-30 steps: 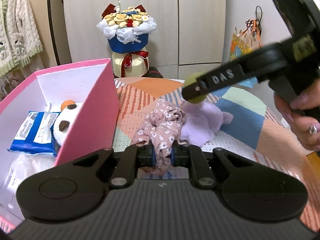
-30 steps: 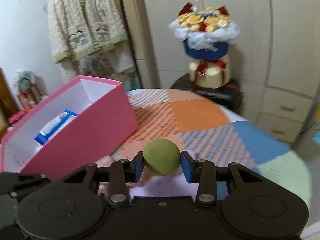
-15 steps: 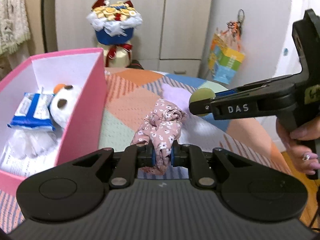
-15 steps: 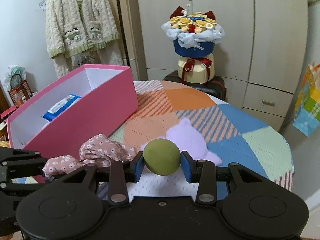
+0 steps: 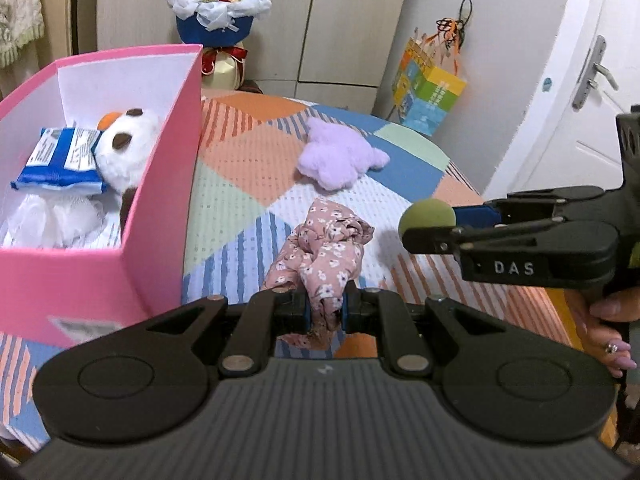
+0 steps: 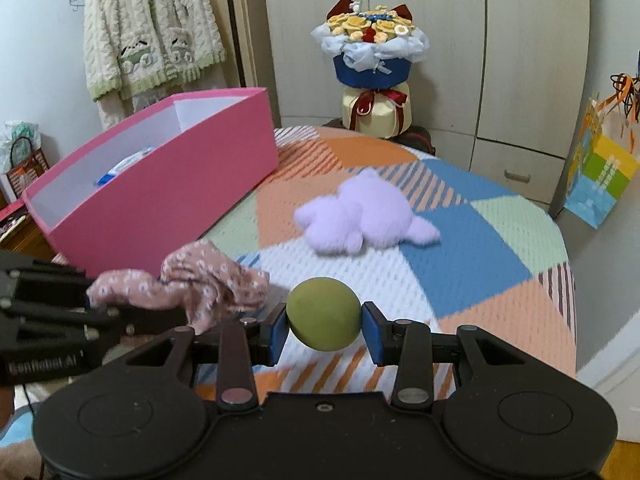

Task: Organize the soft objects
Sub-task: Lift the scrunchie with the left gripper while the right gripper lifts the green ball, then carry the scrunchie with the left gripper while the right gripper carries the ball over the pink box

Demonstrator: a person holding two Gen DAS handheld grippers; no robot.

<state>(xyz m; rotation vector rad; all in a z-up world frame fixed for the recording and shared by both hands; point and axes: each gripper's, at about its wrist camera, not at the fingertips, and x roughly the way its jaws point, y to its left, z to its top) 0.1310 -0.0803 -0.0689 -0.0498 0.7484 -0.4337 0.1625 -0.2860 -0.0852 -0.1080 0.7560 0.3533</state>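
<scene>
My left gripper (image 5: 324,312) is shut on a pink floral cloth (image 5: 326,248) and holds it above the patchwork table, right of the pink box (image 5: 160,216). The cloth also shows in the right wrist view (image 6: 188,284). My right gripper (image 6: 324,330) is shut on a green soft ball (image 6: 323,314); the ball also shows in the left wrist view (image 5: 427,216), right of the cloth. A purple plush toy (image 6: 360,214) lies on the table beyond both grippers. The pink box (image 6: 160,196) holds a white plush (image 5: 128,148), a blue packet (image 5: 64,160) and white mesh.
A flower bouquet (image 6: 370,60) stands behind the table. A colourful paper bag (image 5: 430,92) hangs at the right, near a white door (image 5: 580,80). A knitted cardigan (image 6: 148,32) hangs on the left wall. The table's right edge (image 6: 568,300) is close.
Both grippers have pulled back and up from the purple plush, each still holding its object. The plush now lies uncovered farther away on the table.
</scene>
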